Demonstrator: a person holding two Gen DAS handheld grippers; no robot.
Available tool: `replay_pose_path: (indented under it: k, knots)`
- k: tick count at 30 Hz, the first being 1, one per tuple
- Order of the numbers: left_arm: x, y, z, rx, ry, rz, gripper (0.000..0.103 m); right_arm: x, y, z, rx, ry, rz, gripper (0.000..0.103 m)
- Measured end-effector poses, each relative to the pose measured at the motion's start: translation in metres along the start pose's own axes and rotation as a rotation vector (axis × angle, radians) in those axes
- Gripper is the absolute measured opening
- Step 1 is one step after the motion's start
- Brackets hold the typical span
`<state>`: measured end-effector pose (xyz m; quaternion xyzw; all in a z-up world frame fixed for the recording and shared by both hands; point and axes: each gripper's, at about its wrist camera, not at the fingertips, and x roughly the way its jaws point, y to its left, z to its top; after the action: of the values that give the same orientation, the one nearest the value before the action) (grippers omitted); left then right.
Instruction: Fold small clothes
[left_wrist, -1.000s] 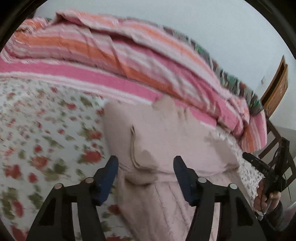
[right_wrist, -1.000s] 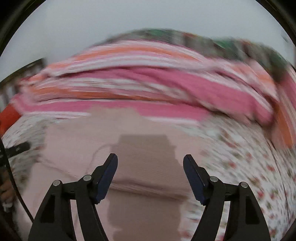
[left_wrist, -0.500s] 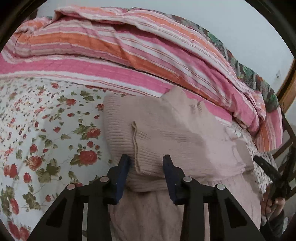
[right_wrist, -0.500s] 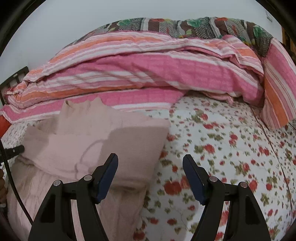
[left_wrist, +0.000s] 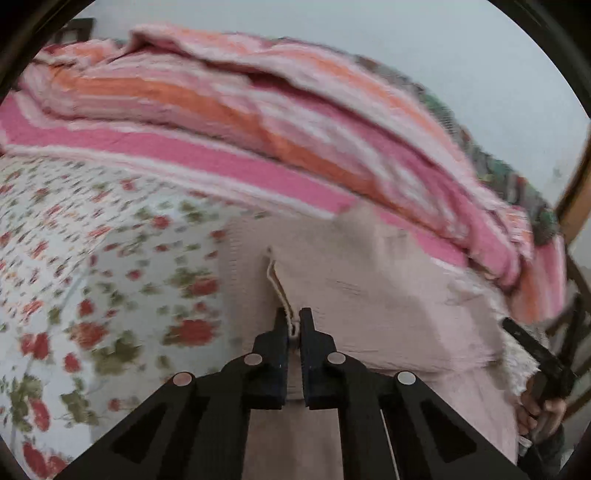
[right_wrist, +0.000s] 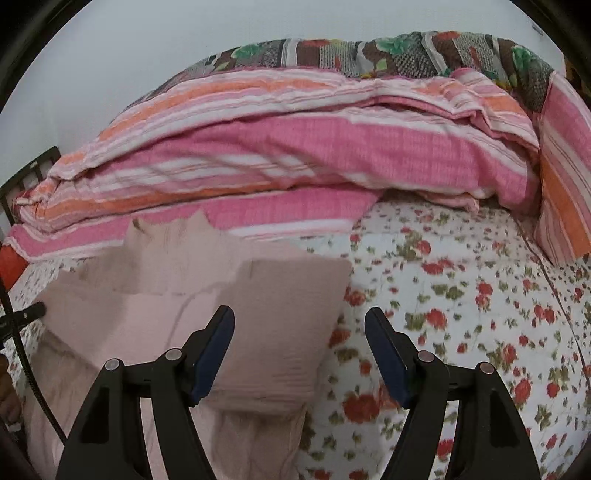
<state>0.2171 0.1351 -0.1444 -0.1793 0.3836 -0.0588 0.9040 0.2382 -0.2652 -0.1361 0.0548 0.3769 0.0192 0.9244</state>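
Note:
A pale pink knit sweater (left_wrist: 369, 295) lies partly folded on the floral bedsheet (left_wrist: 92, 277). My left gripper (left_wrist: 293, 325) is shut on the cuff edge of its folded-over sleeve (left_wrist: 280, 291). In the right wrist view the sweater (right_wrist: 258, 314) lies at the lower left, and my right gripper (right_wrist: 299, 332) is open and empty above its right edge and the floral sheet (right_wrist: 461, 314). The right gripper's tip also shows in the left wrist view (left_wrist: 532, 350), held by a hand.
A bunched pink and orange striped quilt (right_wrist: 295, 158) lies along the back of the bed, with a dark patterned blanket (right_wrist: 406, 51) behind it. A striped pillow (right_wrist: 565, 177) stands at the right. A wooden chair (left_wrist: 576, 280) stands beside the bed.
My left gripper has closed from wide open onto the sleeve cuff. My right gripper has swung right, off the sweater's middle to its right edge, and stays open.

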Motion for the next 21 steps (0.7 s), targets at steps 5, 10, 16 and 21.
replay_pose_path:
  k: [5, 10, 16, 21]
  knots:
    - [0.0, -0.002, 0.0, 0.041, 0.003, 0.055, 0.013, 0.035, -0.001, -0.012, 0.0, 0.134, -0.041, 0.074]
    - [-0.006, -0.019, 0.007, 0.132, -0.077, 0.042, 0.028, 0.039, -0.011, -0.013, 0.051, 0.142, -0.016, 0.074]
    - [0.025, -0.033, -0.007, 0.228, 0.004, 0.132, 0.028, 0.046, -0.003, -0.014, -0.01, 0.163, -0.04, 0.074]
    - [0.024, -0.032, -0.011, 0.217, -0.013, 0.131, 0.028, 0.047, -0.003, -0.016, -0.005, 0.163, -0.037, 0.074]
